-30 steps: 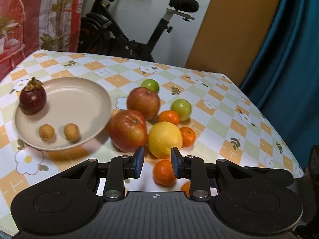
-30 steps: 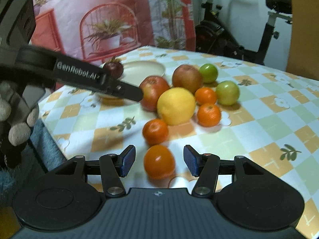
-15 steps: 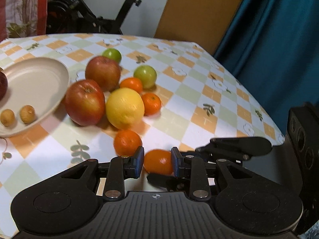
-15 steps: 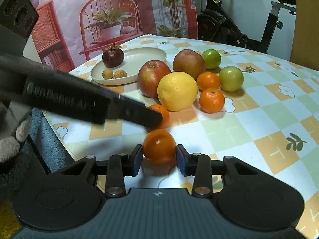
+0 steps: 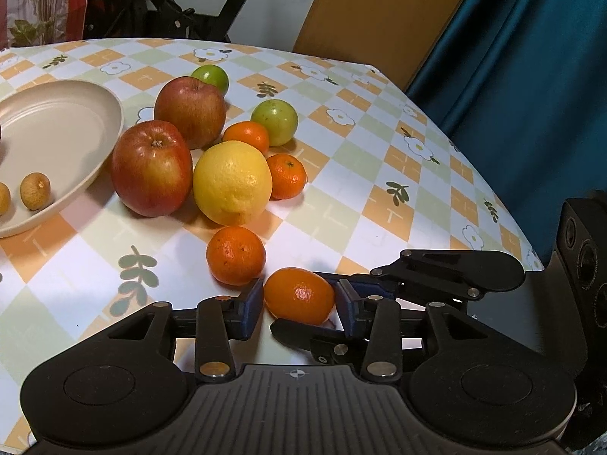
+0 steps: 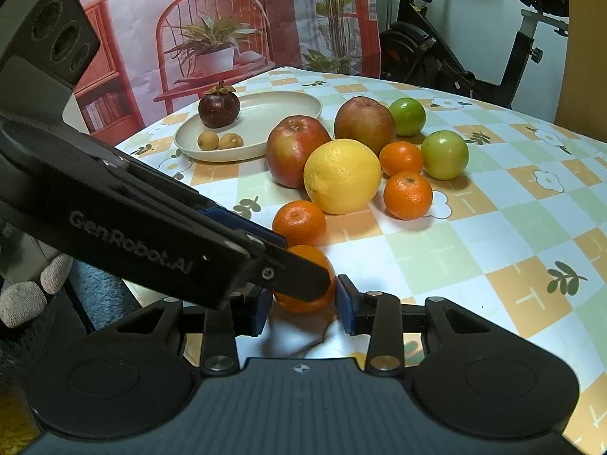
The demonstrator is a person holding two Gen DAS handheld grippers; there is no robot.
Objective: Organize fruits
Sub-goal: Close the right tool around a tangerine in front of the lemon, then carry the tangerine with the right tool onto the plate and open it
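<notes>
Both views are evenly and fairly brightly lit, seemingly from overhead and slightly in front. The glossy table (image 5: pixel 341 204) throws a pale sheen near the lemon (image 5: pixel 232 182), and small highlights sit on the nearest mandarin (image 5: pixel 299 295) and the red apple (image 6: pixel 296 150). Soft, short shadows fall beneath the fruit. Fisheye distortion bows the table edge and stretches the corners. The fruit is sharp; the exercise bike (image 6: pixel 474 34) looks slightly soft, and the teal curtain (image 5: pixel 531 76) falls dim.

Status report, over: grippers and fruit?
Left gripper jaws opening around nearest tangerine. Right gripper shut on it. Second tangerine close alongside.
</notes>
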